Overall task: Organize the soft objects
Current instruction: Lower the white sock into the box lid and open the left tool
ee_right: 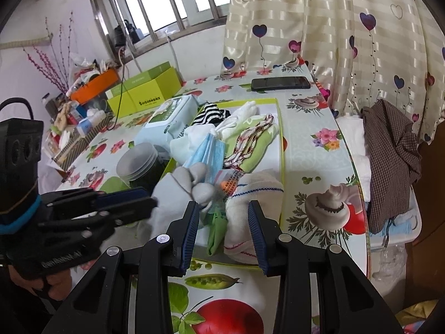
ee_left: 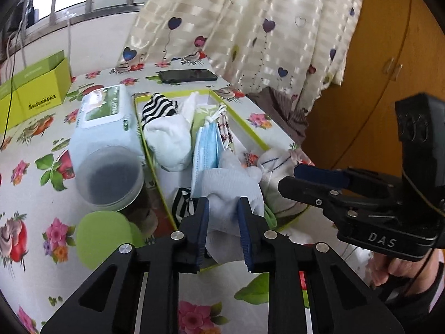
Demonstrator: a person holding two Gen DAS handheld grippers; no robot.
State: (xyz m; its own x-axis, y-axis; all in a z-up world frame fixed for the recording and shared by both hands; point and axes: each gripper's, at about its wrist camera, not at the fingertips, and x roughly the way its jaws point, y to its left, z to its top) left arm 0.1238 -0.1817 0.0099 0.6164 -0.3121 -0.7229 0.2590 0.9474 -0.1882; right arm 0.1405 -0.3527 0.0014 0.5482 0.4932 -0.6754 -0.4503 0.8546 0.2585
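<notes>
In the left wrist view, the left gripper at lower centre is clamped on a pale grey sock, light and limp, so best pinched mid-body, at the near end of the green-rimmed tray. In the right wrist view, the right gripper points forward at lower centre, its fingers apart around a white sock in the tray's near right corner, apparently not yet squeezing it.
</notes>
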